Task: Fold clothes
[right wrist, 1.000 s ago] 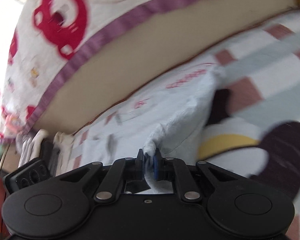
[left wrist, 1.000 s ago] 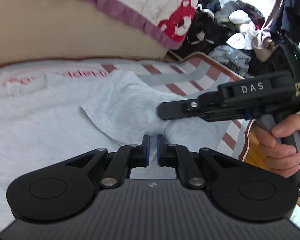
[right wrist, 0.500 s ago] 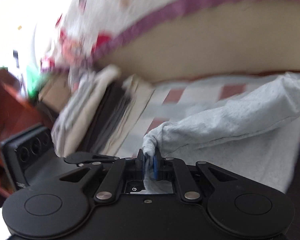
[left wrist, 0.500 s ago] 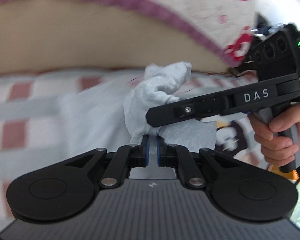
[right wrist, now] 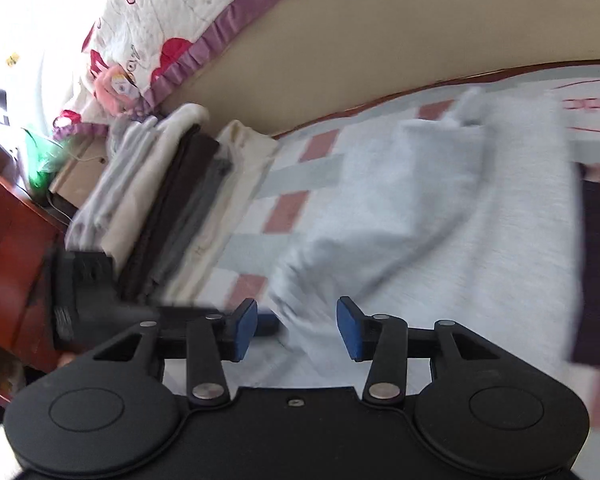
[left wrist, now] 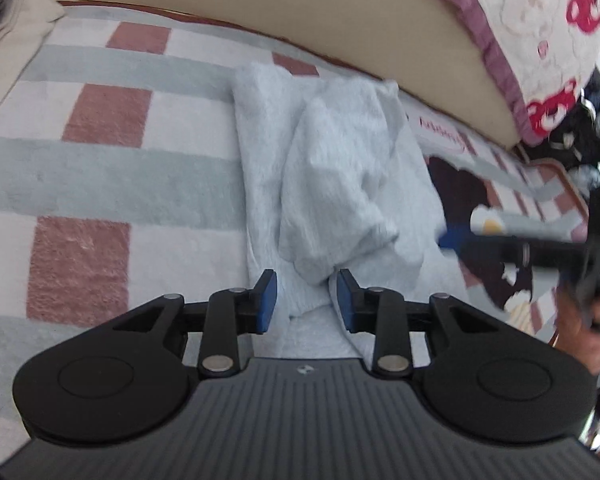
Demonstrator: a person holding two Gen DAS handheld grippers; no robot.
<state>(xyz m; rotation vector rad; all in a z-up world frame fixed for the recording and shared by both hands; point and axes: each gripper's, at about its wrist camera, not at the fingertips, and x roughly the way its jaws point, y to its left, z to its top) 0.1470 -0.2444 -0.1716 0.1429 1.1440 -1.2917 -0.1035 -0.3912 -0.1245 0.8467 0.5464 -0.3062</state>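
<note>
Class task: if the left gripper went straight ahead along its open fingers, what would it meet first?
Most likely the pale grey garment: its bunched fold lies between the left gripper's open fingers, directly ahead. Exact depth is uncertain.

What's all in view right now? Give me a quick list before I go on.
light blue-grey garment: one, partly folded and rumpled, lying on the checked blanket ahead of both hand-held grippers.
checked blanket: one, white with dusty-red squares and grey bands, covering the surface.
folded clothes stack: one pile, cream, brown and grey, at the blanket's far end in the right wrist view.
quilt: one, white with purple frill and red prints, hanging over a beige side.
clothes heap: dark and blurred, at the right edge of the left wrist view.
left hand-held gripper: black, blue pads, open.
right hand-held gripper: same, open.
</note>
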